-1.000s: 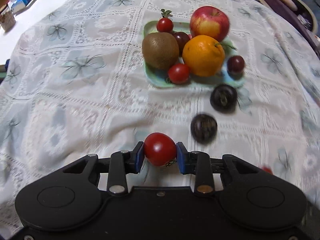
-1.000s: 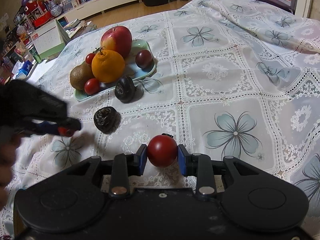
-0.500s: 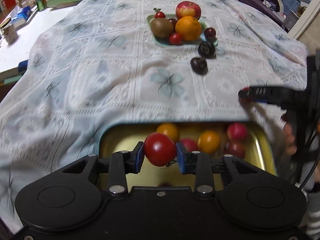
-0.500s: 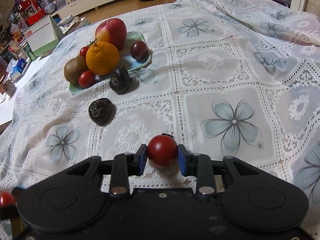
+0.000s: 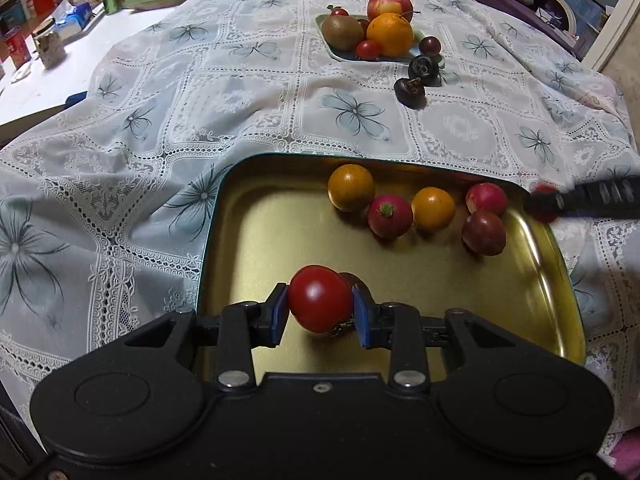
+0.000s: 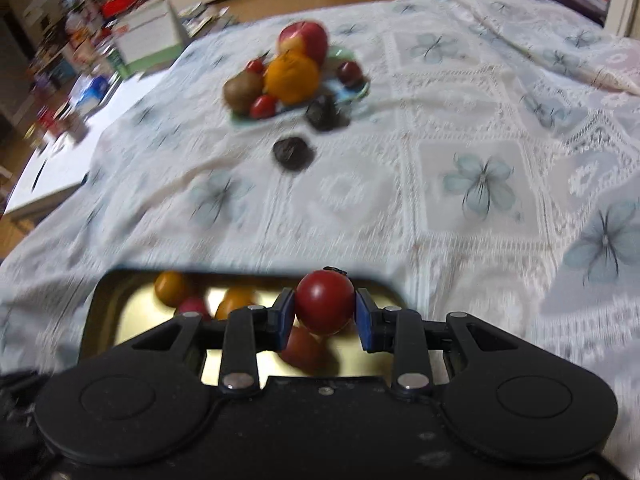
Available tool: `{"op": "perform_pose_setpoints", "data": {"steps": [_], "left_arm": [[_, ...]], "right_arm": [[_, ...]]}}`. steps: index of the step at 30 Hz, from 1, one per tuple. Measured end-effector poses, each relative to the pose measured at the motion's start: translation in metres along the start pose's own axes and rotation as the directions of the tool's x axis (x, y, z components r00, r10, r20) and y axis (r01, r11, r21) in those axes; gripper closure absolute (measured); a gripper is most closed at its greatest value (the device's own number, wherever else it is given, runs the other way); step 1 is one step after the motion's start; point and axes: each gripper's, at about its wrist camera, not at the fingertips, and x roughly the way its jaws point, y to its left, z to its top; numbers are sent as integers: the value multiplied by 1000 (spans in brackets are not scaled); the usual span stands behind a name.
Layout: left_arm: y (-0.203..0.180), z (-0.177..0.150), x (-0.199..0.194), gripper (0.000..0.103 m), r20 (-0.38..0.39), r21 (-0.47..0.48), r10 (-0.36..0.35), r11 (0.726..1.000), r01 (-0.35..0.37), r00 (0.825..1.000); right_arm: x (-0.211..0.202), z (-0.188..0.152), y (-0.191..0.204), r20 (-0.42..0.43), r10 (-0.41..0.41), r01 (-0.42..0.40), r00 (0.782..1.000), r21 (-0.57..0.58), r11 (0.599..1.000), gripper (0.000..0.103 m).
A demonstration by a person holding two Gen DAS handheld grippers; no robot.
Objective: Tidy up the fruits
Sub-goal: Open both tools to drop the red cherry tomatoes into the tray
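A small red cherry tomato (image 5: 319, 298) is pinched in the left gripper (image 5: 320, 312) above a shallow gold metal tray (image 5: 256, 240) holding five small fruits. A second red tomato (image 6: 325, 301) is pinched in the right gripper (image 6: 325, 316) at the tray's far rim. Two dark fruits (image 5: 409, 89) are left on the lace-covered tabletop (image 5: 280, 92) near a crowded green plate (image 5: 334, 53) (perhaps halfway done). No writing can be read.

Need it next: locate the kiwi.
Left wrist view, far centre: the kiwi sits on the green plate's left side, beside the orange.
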Motion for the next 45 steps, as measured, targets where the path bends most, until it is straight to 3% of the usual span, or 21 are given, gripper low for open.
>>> {"op": "perform_pose_setpoints", "data": {"steps": [4, 11, 22, 32, 39, 45], "left_arm": [[-2, -2, 2, 61, 9, -11, 13, 1000, -13, 1000], [-4, -6, 4, 61, 6, -14, 42, 999, -42, 999], [-5, 0, -3, 60, 31, -23, 60, 998, -60, 998], [-1, 0, 1, 60, 5, -48, 44, 998, -43, 999], [0, -2, 3, 60, -8, -57, 43, 997, -43, 999], [-1, -2, 1, 60, 0, -51, 53, 997, -53, 999]], "right_arm": [[-8, -29, 5, -56, 7, -9, 998, -45, 999, 71], [-14, -63, 12, -55, 50, -51, 997, -17, 999, 70], [-15, -75, 30, -50, 22, -27, 999, -98, 995, 70], [-6, -78, 28, -87, 13, -21, 996, -95, 995, 69], [-11, -80, 32, -56, 1, -9, 998, -127, 992, 67], [-6, -80, 31, -109, 9, -21, 994, -112, 994, 66]]}}
